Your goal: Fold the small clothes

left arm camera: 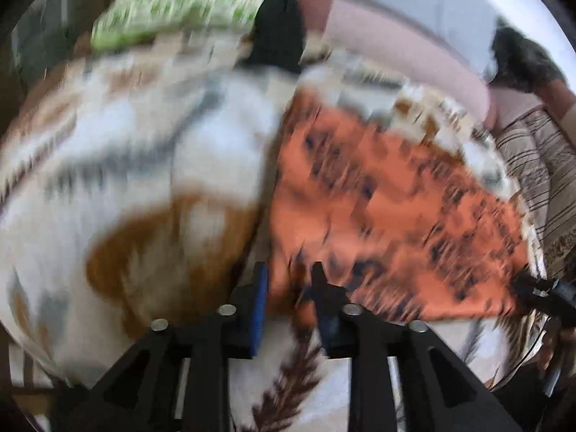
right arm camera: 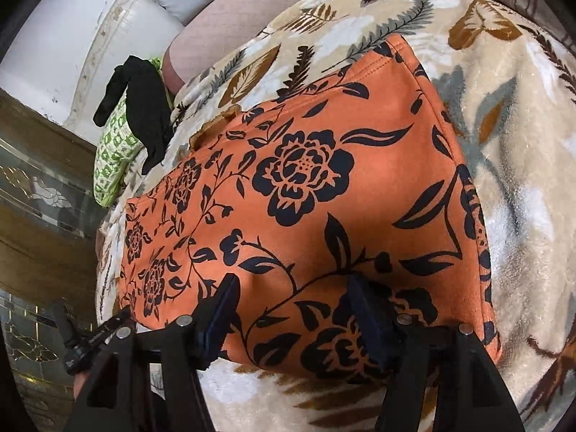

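Observation:
An orange garment with a black flower print (right arm camera: 316, 194) lies flat on a leaf-patterned blanket (right arm camera: 522, 144). My right gripper (right arm camera: 293, 284) is open, its fingers spread over the garment's near edge, nothing held. The left wrist view is motion-blurred: my left gripper (left arm camera: 289, 270) is open at the garment's near left corner (left arm camera: 378, 194), with cloth showing between its fingers. The other gripper shows at that view's right edge (left arm camera: 540, 293) and at the right wrist view's lower left (right arm camera: 86, 338).
A green-and-white patterned item (right arm camera: 115, 151) with a black garment (right arm camera: 144, 108) draped over it lies at the blanket's far end. A pink pillow (right arm camera: 230, 21) and a white headboard (right arm camera: 72, 36) stand behind. A wooden glass-panelled cabinet (right arm camera: 39, 201) is at the left.

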The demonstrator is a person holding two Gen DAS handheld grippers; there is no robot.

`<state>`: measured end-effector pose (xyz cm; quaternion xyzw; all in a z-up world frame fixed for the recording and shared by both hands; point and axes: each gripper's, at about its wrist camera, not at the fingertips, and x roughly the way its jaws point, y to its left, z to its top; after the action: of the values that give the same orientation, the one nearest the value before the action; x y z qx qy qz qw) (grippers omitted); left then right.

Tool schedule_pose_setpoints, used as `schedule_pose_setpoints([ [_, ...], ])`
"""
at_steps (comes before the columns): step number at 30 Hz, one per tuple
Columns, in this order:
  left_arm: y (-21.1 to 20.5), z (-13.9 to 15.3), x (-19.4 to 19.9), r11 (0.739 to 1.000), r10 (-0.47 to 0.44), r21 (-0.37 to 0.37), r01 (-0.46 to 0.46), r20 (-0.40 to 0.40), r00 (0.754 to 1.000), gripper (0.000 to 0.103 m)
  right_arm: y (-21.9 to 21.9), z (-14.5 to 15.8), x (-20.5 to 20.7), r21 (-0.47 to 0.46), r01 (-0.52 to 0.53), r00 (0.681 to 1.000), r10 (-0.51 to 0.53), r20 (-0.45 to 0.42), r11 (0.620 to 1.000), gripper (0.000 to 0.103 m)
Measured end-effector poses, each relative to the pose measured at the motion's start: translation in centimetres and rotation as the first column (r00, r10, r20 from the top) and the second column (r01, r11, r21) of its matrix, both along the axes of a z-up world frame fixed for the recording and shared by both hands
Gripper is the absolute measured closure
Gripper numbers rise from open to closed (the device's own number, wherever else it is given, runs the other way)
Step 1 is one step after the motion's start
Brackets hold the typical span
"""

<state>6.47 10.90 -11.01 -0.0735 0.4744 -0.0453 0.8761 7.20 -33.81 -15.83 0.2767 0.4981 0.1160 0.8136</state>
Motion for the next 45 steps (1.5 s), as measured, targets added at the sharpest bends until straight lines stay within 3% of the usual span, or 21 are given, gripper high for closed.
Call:
schedule_pose_setpoints([
  [1, -0.5, 1.0, 1.2, 0.999, -0.038, 0.029, 0.037, 0.038, 0.999, 0.048, -0.2, 0.1, -0.1, 0.002, -0.005, 1.000, 0.005, 0.000, 1.000, 0.037],
  [3, -0.7, 1.6, 4.3, 0.996, -0.060, 0.072, 0.055, 0.077, 0.995, 0.045, -0.2, 0.1, -0.1, 0.005, -0.008, 1.000, 0.008, -0.002, 1.000, 0.037],
  [5, -0.7, 0.4, 9.2, 0.995, -0.091, 0.049, 0.090, 0.020, 0.996, 0.046, -0.3, 0.1, 0.0, 0.008, -0.009, 1.000, 0.009, -0.002, 1.000, 0.037],
  [6, -0.7, -0.8, 11.8, 0.994, -0.093, 0.053, 0.094, -0.019, 0.995, 0.051, -0.4, 0.1, -0.1, 0.012, -0.009, 1.000, 0.009, -0.001, 1.000, 0.037],
  [7, -0.7, -2.2, 14.2, 0.993, -0.097, 0.058, 0.101, -0.071, 0.993, 0.078, -0.4, 0.1, -0.1, 0.016, -0.009, 1.000, 0.009, 0.000, 1.000, 0.037],
  [8, -0.4, -3.4, 16.0, 0.994, -0.081, 0.067, 0.090, -0.130, 0.988, 0.094, -0.5, 0.1, -0.2, 0.023, -0.012, 1.000, 0.012, 0.001, 1.000, 0.037],
  [10, 0.0, -4.6, 18.4, 0.996, -0.067, 0.041, 0.075, -0.174, 0.983, 0.094, -0.7, 0.0, -0.2, 0.040, -0.016, 1.000, 0.016, 0.002, 0.999, 0.037],
  [12, 0.6, -3.9, 19.5, 0.998, -0.026, 0.050, 0.033, -0.139, 0.990, 0.090, -0.9, -0.1, -0.2, 0.054, -0.018, 1.000, 0.018, 0.002, 0.998, 0.037],
  [15, 1.8, -4.2, 19.2, 0.999, 0.020, 0.036, -0.016, -0.133, 0.991, 0.074, -1.1, -0.2, -0.3, 0.070, -0.018, 1.000, 0.018, 0.006, 0.997, 0.037],
  [19, 0.9, -3.6, 18.1, 0.993, -0.028, 0.110, 0.037, -0.089, 0.996, 0.072, -1.5, 0.6, 0.3, 0.101, -0.004, 0.999, 0.007, -0.032, 0.995, 0.037],
  [22, 0.3, -2.9, 17.9, 0.985, -0.036, 0.165, 0.046, -0.062, 0.997, 0.059, -2.5, 3.1, 1.9, 0.125, 0.009, 0.999, -0.015, 0.050, 0.992, 0.037],
  [25, -0.2, -2.9, 17.9, 0.986, -0.015, 0.164, 0.029, -0.083, 0.996, 0.058, -5.4, 2.7, 6.0, 0.184, 0.081, 0.994, -0.093, 0.056, 0.980, 0.033],
  [27, -0.7, -1.9, 16.5, 0.986, -0.013, 0.164, 0.021, -0.052, 0.999, 0.051, -8.1, 0.7, 8.7, 0.185, 0.184, 0.983, -0.186, -0.007, 0.965, 0.033],
  [29, -1.8, -0.6, 14.5, 0.980, -0.039, 0.194, 0.038, 0.000, 0.999, 0.036, -10.4, -1.1, 9.7, 0.308, 0.260, 0.965, -0.257, -0.049, 0.915, 0.033],
  [30, -2.4, -0.1, 13.6, 0.976, -0.053, 0.211, 0.047, 0.026, 0.998, 0.035, -10.8, -0.7, 9.4, 0.322, 0.284, 0.958, -0.283, -0.050, 0.903, 0.033],
  [33, -4.1, 1.0, 11.2, 0.965, -0.098, 0.251, 0.077, 0.070, 0.993, 0.034, -10.0, 2.5, 7.0, 0.255, 0.248, 0.961, -0.270, 0.055, 0.935, 0.033],
  [37, -5.8, 1.9, 9.0, 0.961, -0.135, 0.256, 0.106, 0.100, 0.986, 0.034, -7.7, 4.3, 0.9, 0.193, 0.203, 0.971, -0.223, 0.086, 0.960, 0.033],
  [41, -7.0, 2.5, 7.5, 0.961, -0.148, 0.252, 0.116, 0.111, 0.983, 0.033, -5.8, 3.4, -6.3, 0.270, 0.199, 0.973, -0.223, 0.061, 0.942, 0.033],
  [45, -7.6, 2.4, 6.7, 0.962, -0.149, 0.245, 0.121, 0.102, 0.984, 0.032, -3.9, 1.7, -8.7, 0.293, 0.162, 0.982, -0.185, 0.050, 0.942, 0.032],
])
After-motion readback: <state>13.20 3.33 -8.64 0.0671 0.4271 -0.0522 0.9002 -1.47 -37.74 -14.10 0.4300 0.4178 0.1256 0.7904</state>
